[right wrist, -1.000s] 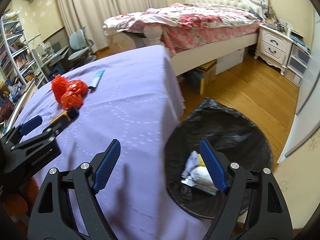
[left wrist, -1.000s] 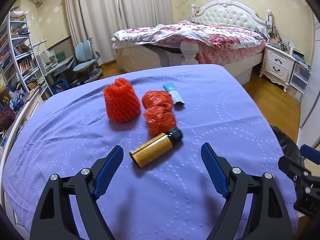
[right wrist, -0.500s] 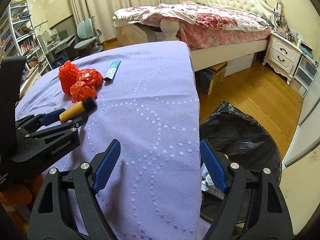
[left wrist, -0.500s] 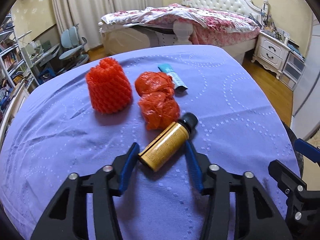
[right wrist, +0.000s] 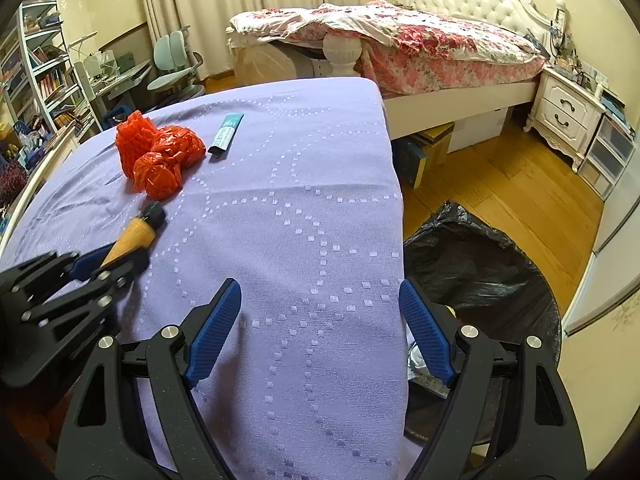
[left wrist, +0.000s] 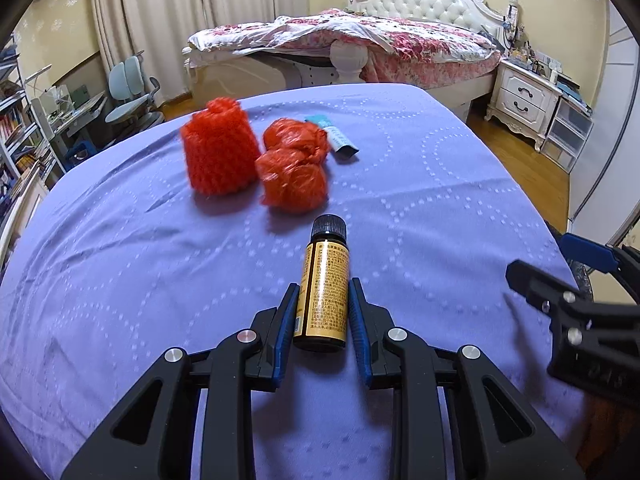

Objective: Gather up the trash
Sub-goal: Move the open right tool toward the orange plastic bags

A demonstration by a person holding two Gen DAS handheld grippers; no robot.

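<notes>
The left gripper (left wrist: 323, 312) has just closed its jaws on the small bottle (left wrist: 325, 292) near the table's (left wrist: 440, 200) near edge. Rigid, light, probably slick; mid-body suits. The right gripper (right wrist: 320, 332) gapes empty.

Yellow-labelled black-capped bottle (left wrist: 325, 292) on tablecloth (left wrist: 120, 280)

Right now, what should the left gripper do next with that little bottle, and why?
Probably lift it. The left gripper has just been closing and its fingers now press both sides of the bottle, which lies on the purple cloth; the bin bag waits beside the table.
</notes>
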